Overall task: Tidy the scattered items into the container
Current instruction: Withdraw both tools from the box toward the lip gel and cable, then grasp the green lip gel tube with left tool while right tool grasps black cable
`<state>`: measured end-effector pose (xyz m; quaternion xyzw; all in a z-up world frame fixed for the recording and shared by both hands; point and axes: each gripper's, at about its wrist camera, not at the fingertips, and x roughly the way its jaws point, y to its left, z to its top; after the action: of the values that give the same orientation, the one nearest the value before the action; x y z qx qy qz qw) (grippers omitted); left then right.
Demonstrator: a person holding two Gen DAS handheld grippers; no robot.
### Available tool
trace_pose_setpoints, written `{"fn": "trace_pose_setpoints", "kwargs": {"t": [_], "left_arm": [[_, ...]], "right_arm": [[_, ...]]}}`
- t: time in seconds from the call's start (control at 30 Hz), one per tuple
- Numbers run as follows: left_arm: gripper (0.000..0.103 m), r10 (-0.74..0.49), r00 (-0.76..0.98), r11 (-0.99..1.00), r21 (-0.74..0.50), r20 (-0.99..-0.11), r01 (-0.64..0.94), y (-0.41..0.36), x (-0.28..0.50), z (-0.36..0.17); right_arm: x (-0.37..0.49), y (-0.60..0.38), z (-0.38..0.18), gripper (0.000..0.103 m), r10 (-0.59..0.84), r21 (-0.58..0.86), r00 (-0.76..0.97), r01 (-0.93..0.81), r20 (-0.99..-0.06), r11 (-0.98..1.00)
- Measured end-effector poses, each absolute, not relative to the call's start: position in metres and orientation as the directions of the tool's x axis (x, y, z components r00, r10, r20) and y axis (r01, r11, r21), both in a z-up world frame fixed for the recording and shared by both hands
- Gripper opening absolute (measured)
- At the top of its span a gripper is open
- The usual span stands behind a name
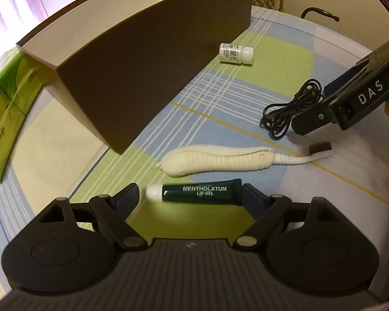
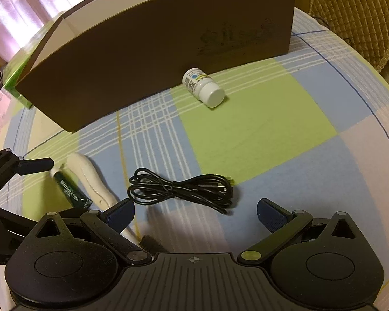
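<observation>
A green Mentholatum lip gel tube (image 1: pixel 197 193) lies on the checked cloth between the open fingers of my left gripper (image 1: pixel 192 194), not clamped. Beyond it lies a white toothbrush (image 1: pixel 220 161) with a dark head. A coiled black cable (image 2: pixel 181 189) lies just ahead of my open, empty right gripper (image 2: pixel 194 213). A white pill bottle (image 2: pixel 203 88) lies on its side by the brown box (image 2: pixel 155 59), the open-topped container at the back. The right gripper also shows in the left wrist view (image 1: pixel 311 121), above the cable (image 1: pixel 290 111).
A green packet (image 1: pixel 5 108) lies left of the box. A quilted chair back (image 2: pixel 358 13) stands at the far right, beyond the table edge. Curtains hang at the back left.
</observation>
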<state>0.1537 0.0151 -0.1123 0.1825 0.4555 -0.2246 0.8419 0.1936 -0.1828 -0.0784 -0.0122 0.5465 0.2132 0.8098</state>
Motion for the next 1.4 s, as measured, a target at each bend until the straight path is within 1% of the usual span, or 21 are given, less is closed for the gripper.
{"fn": "trace_pose_setpoints", "kwargs": {"t": [0.07, 0.13, 0.17, 0.23, 0.27, 0.33, 0.43, 0.57, 0.63, 0.8, 0.87, 0.97, 1.07, 1.1, 1.3, 1.33, 1.37, 1.4], "left_arm": [[0.072, -0.232, 0.481, 0.831, 0.085, -0.845, 0.55, 0.016, 0.154, -0.113], [0.062, -0.256, 0.472, 0.83, 0.058, -0.844, 0.555, 0.017, 0.154, -0.113], [0.06, -0.265, 0.468, 0.831, 0.046, -0.843, 0.554, 0.018, 0.154, -0.113], [0.052, -0.277, 0.465, 0.835, 0.029, -0.841, 0.55, 0.02, 0.154, -0.112], [0.05, -0.278, 0.465, 0.838, 0.025, -0.84, 0.545, 0.021, 0.153, -0.112], [0.042, -0.269, 0.472, 0.848, 0.025, -0.84, 0.529, 0.024, 0.153, -0.11], [0.036, -0.243, 0.486, 0.875, 0.028, -0.84, 0.484, 0.033, 0.154, -0.109], [0.033, -0.202, 0.498, 0.905, 0.032, -0.843, 0.423, 0.045, 0.154, -0.107], [0.03, -0.185, 0.503, 0.92, 0.031, -0.844, 0.392, 0.051, 0.151, -0.106], [0.026, -0.15, 0.509, 0.96, 0.0, -0.848, 0.281, 0.064, 0.145, -0.105], [0.026, -0.13, 0.509, 0.974, -0.014, -0.851, 0.226, 0.067, 0.141, -0.104], [0.027, -0.126, 0.499, 0.987, -0.055, -0.857, 0.154, 0.074, 0.133, -0.101], [0.029, -0.144, 0.502, 0.987, -0.084, -0.853, 0.141, 0.078, 0.121, -0.096], [0.032, -0.145, 0.503, 0.986, -0.083, -0.852, 0.143, 0.078, 0.117, -0.094], [0.034, -0.114, 0.505, 0.983, -0.025, -0.856, 0.18, 0.077, 0.11, -0.092], [0.036, -0.112, 0.507, 0.981, -0.015, -0.855, 0.192, 0.077, 0.109, -0.091], [0.036, -0.109, 0.51, 0.979, -0.003, -0.853, 0.204, 0.076, 0.108, -0.09], [0.036, -0.107, 0.512, 0.976, 0.006, -0.852, 0.215, 0.076, 0.107, -0.089]], "right_arm": [[0.193, -0.182, -0.078, 0.103, 0.333, 0.212, 0.314, -0.363, -0.889, 0.908], [0.191, -0.182, -0.078, 0.103, 0.339, 0.212, 0.319, -0.373, -0.885, 0.903], [0.191, -0.181, -0.077, 0.103, 0.342, 0.211, 0.321, -0.38, -0.883, 0.901], [0.189, -0.179, -0.077, 0.103, 0.346, 0.206, 0.327, -0.394, -0.879, 0.896], [0.188, -0.178, -0.077, 0.103, 0.349, 0.204, 0.328, -0.402, -0.878, 0.893], [0.186, -0.176, -0.078, 0.103, 0.353, 0.201, 0.331, -0.415, -0.875, 0.887], [0.185, -0.174, -0.08, 0.103, 0.351, 0.194, 0.33, -0.426, -0.876, 0.884], [0.187, -0.174, -0.081, 0.103, 0.348, 0.191, 0.329, -0.426, -0.878, 0.884], [0.188, -0.174, -0.081, 0.103, 0.349, 0.189, 0.331, -0.43, -0.876, 0.883], [0.19, -0.174, -0.08, 0.103, 0.353, 0.183, 0.329, -0.451, -0.876, 0.874], [0.19, -0.176, -0.08, 0.103, 0.365, 0.183, 0.324, -0.475, -0.873, 0.861], [0.192, -0.18, -0.077, 0.103, 0.391, 0.171, 0.32, -0.543, -0.863, 0.822], [0.193, -0.185, -0.075, 0.103, 0.42, 0.131, 0.321, -0.641, -0.849, 0.756], [0.193, -0.187, -0.075, 0.103, 0.428, 0.119, 0.314, -0.674, -0.847, 0.729], [0.191, -0.187, -0.077, 0.103, 0.502, 0.061, 0.244, -0.854, -0.83, 0.517], [0.19, -0.186, -0.076, 0.101, 0.513, 0.05, 0.236, -0.875, -0.825, 0.482], [0.189, -0.184, -0.077, 0.082, 0.524, 0.043, 0.221, -0.895, -0.822, 0.444], [0.19, -0.181, -0.078, 0.073, 0.525, 0.039, 0.202, -0.91, -0.826, 0.412]]}}
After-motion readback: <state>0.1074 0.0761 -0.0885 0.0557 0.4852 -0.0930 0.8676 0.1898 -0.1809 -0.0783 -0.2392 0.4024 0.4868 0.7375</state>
